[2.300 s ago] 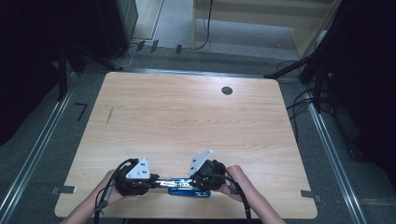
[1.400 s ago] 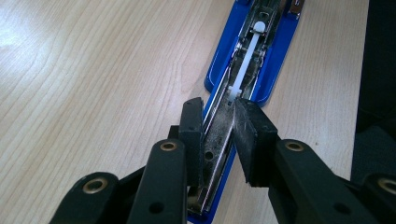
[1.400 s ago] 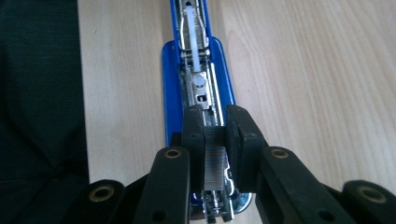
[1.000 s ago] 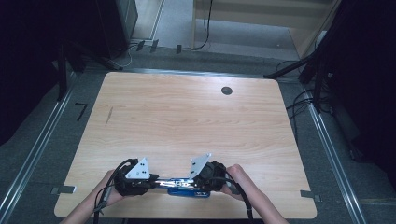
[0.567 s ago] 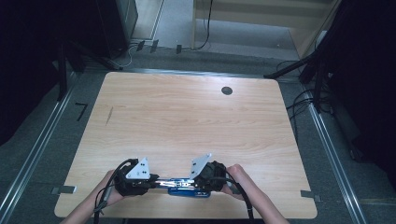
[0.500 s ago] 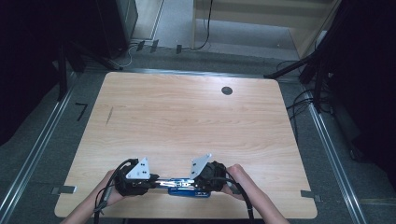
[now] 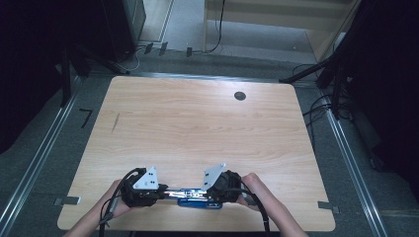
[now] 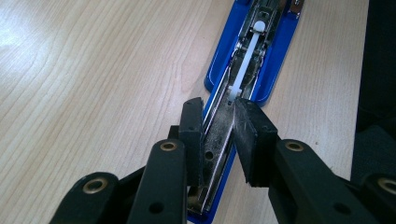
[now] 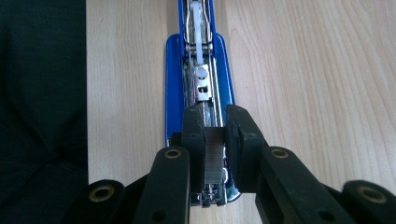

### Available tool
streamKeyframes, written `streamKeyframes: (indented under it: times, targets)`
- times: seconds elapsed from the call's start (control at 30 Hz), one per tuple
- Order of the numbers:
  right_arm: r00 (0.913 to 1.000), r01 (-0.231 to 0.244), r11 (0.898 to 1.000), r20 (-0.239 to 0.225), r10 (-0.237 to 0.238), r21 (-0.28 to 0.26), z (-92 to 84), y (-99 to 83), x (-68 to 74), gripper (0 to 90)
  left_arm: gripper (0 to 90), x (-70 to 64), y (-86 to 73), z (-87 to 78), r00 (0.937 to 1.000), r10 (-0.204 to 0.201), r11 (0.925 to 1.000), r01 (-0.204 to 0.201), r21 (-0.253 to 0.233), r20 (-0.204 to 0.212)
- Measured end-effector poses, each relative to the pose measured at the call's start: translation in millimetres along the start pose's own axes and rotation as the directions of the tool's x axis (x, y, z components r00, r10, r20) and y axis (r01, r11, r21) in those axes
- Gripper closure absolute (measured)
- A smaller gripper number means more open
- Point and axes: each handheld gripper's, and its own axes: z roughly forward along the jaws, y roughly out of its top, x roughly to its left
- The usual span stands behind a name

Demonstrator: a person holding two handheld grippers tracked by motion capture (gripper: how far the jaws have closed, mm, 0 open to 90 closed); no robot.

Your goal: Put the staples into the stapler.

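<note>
Low in the high view, near the table's (image 7: 207, 123) front edge, the blue stapler (image 7: 195, 196) lies opened out flat between my two claws, which face each other from lower left and lower right. In the left gripper view my left gripper (image 8: 218, 135) is clenched on the stapler's metal staple channel (image 8: 219, 140), which runs toward the upper right of the frame. In the right gripper view my right gripper (image 9: 215, 140) grasps a strip of staples (image 9: 215, 156) over the stapler's near end, bottom centre.
</note>
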Motion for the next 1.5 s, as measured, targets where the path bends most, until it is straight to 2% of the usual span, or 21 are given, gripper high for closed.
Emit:
streamKeyframes:
  times: [0.17,0.37,0.6,0.87,0.97,1.13,1.23,1.37,1.5]
  targets:
    - [0.9998,0.015,0.999,0.012,-0.016,0.029,7.7,0.4,1.7,79.8,74.0,-0.1,-0.1,0.0,1.0000,0.000,1.0000,0.000,0.000,-0.001]
    - [0.9999,0.015,0.998,0.002,-0.015,0.057,13.2,-1.6,2.6,79.7,74.0,0.3,-0.2,0.2,1.0000,-0.002,1.0000,0.002,-0.003,0.002]
    - [0.9997,0.024,0.998,0.007,-0.024,0.061,13.2,-2.9,1.2,79.7,74.0,0.6,-0.3,0.2,1.0000,-0.002,1.0000,0.002,-0.003,0.004]
    - [1.0000,0.007,0.998,0.000,-0.007,0.066,12.0,-4.6,-0.4,78.9,74.0,0.3,-0.1,0.0,1.0000,-0.001,1.0000,0.001,-0.001,0.001]
    - [0.9997,-0.022,0.998,-0.010,0.022,0.055,10.9,-5.3,-1.3,77.3,73.9,0.1,0.0,0.0,1.0000,0.000,1.0000,0.000,0.000,0.000]
    - [0.9990,-0.045,0.998,-0.002,0.045,0.041,8.5,-6.9,-3.2,73.6,73.9,0.2,0.0,0.0,1.0000,0.000,1.0000,0.000,0.000,0.000]
    - [0.9964,-0.085,0.996,0.001,0.085,0.020,7.4,-7.3,-5.1,70.0,73.9,0.1,0.1,-0.1,1.0000,0.001,1.0000,-0.001,0.001,0.000]
    - [0.9886,-0.150,0.989,0.015,0.150,-0.005,10.0,-4.0,-6.0,65.0,73.9,0.1,0.2,-0.1,1.0000,0.003,1.0000,-0.003,0.002,0.000]
    - [0.9788,-0.198,0.980,0.053,0.198,-0.008,14.8,-0.3,-5.7,62.7,73.9,0.1,0.1,-0.1,1.0000,0.004,1.0000,-0.004,0.002,-0.001]
